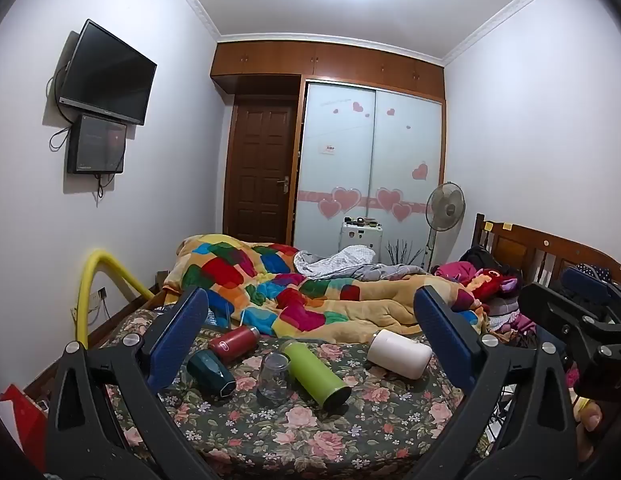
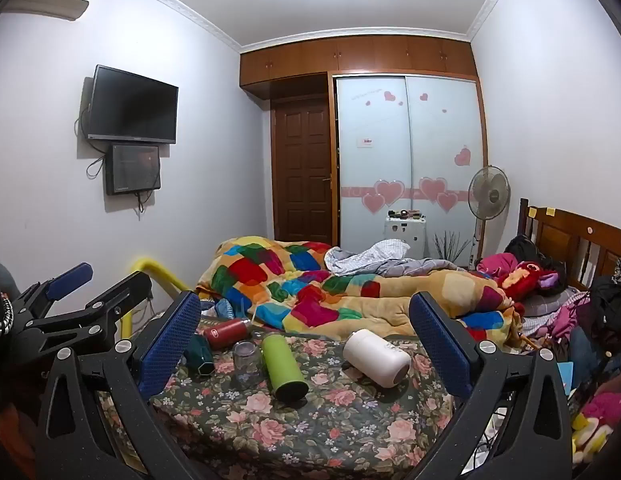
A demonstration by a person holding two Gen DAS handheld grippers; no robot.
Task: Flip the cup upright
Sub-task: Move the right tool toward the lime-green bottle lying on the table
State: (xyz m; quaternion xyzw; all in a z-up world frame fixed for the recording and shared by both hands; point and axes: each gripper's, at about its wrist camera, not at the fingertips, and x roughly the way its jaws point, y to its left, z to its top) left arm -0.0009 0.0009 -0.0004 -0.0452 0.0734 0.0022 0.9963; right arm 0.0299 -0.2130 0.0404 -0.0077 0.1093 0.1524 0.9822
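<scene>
**Floral bedspread carries five toppled or inverted vessels, both grippers spread wide above it**

Floral bedspread (image 1: 310, 436) covers the near end of the bed, and a patchwork quilt (image 1: 270, 280) lies heaped along its far edge; a wardrobe (image 1: 370, 148) with heart stickers stands behind, beside a brown door (image 1: 262, 172), and a television (image 1: 106, 74) hangs on the wall to the left.

Left gripper (image 1: 310, 344) hovers over the bedspread with its blue pads (image 1: 182, 336) set wide and nothing between them; right gripper (image 2: 306, 340) hovers likewise, jaws wide and empty.

On the bedspread, a white flask (image 1: 398, 354) lies on its side toward the right edge; a green bottle (image 1: 314, 374) lies tilted near the middle; a red bottle (image 1: 234, 343) lies close to the quilt; a dark teal cup (image 1: 210, 372) lies on its side toward the left edge; the clear glass cup (image 1: 273, 376) stands mouth-down between the teal cup and the green bottle, just beside the latter.
</scene>
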